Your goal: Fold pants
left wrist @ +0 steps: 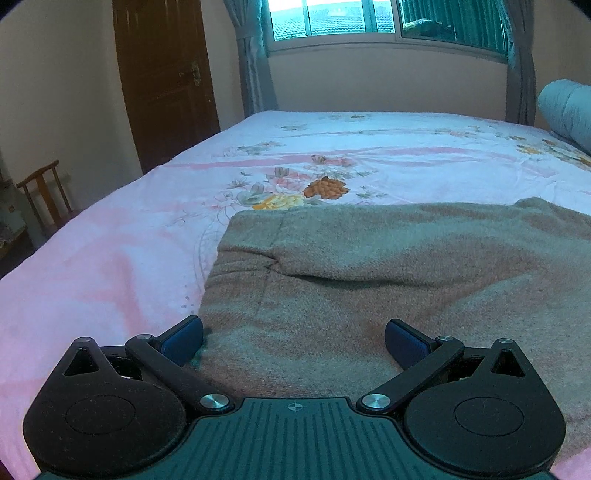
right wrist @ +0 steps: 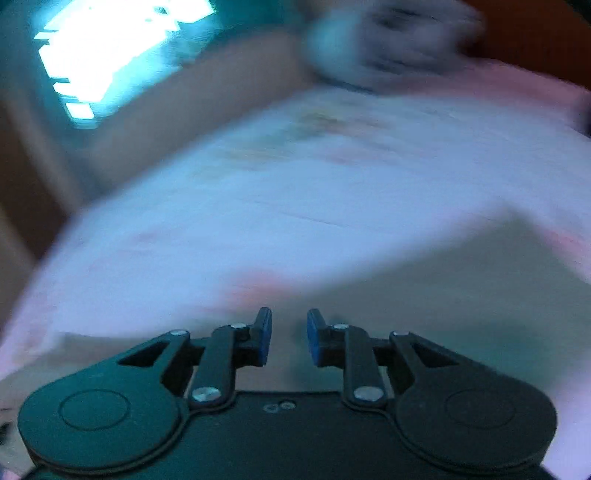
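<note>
Lower centre of the left wrist view: your left gripper [left wrist: 293, 343] sits low over the pants [left wrist: 388, 280], its jaws spread wide with nothing between them.
Pants: the grey-green woolly cloth lies flat on the bed [left wrist: 110, 266], filling the lower right of that frame; its left edge runs up from just beside the left pad, and a crease crosses it in mid-frame.
Left jaws against cloth: the left pad sits right at the cloth's left edge and the right pad over the cloth itself; whether either pad touches the fabric, you cannot tell.
Lower centre of the right wrist view: your right gripper [right wrist: 289, 341] has its jaws nearly together, a narrow gap left between the blue pads and no cloth seen in it.
Right view quality: heavily smeared; a pale grey-green mass [right wrist: 461, 288] in the lower right is probably the pants, on the pale bed sheet [right wrist: 258, 177].
Step in hand: likely the approach for a fold, with neither gripper holding cloth.
Next move: you would probably need to lower the left jaws onto the near edge and close them on the fabric, while the right jaws must open before they can take a matching hold.
Risk: the thick cloth may bunch at the crease.
Surroundings: a brown door [left wrist: 166, 81] in the upper left, a window [left wrist: 369, 18] at top.
</note>
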Demonstrator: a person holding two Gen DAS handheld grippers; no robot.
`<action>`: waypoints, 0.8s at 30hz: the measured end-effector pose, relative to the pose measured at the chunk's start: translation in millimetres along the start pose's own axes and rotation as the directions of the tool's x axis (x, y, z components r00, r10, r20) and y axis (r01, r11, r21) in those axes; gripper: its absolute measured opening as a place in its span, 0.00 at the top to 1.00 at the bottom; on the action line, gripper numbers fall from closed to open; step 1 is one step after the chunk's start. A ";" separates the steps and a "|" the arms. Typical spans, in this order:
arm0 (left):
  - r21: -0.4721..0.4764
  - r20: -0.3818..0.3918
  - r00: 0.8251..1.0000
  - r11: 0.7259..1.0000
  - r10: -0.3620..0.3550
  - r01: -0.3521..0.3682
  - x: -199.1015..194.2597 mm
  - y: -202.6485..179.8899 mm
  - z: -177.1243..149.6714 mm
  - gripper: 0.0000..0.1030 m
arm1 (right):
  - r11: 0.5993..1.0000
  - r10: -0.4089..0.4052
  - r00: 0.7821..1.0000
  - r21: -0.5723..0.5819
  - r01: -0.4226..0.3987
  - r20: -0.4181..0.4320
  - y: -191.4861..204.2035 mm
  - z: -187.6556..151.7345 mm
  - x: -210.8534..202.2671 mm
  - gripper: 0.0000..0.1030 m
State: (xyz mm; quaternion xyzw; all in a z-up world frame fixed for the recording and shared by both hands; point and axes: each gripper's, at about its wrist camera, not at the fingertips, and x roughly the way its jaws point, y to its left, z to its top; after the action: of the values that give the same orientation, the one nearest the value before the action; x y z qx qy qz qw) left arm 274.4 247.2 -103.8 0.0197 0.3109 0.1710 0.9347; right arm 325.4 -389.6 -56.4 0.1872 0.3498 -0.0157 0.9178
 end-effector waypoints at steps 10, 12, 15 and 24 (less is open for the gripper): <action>-0.160 0.030 0.999 0.987 -0.025 0.029 -46.0 -12.7 15.4 0.00 | 0.949 0.028 0.982 0.305 -0.084 0.184 -124.7 -33.2 -93.3 0.84; -0.139 0.012 0.999 0.989 -0.047 0.048 -48.5 -31.5 9.3 0.00 | 0.942 0.046 0.984 0.320 -0.099 0.170 -152.6 -35.4 -100.9 0.79; -0.082 -0.059 0.997 0.996 -0.041 0.036 -39.0 -54.8 -7.6 0.00 | 0.935 0.031 0.994 0.348 -0.066 0.107 -159.9 -45.0 -92.3 0.79; -0.072 -0.044 0.999 0.997 -0.027 0.024 -38.9 -60.1 -11.9 0.00 | 0.932 0.071 0.989 0.346 -0.112 0.130 -167.3 -47.5 -105.3 0.58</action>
State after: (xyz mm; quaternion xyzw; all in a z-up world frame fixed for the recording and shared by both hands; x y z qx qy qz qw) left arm 256.8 176.9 -99.7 -0.0215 0.3256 0.1704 0.9298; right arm 189.0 -538.9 -76.3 0.3631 0.2788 -0.0462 0.8879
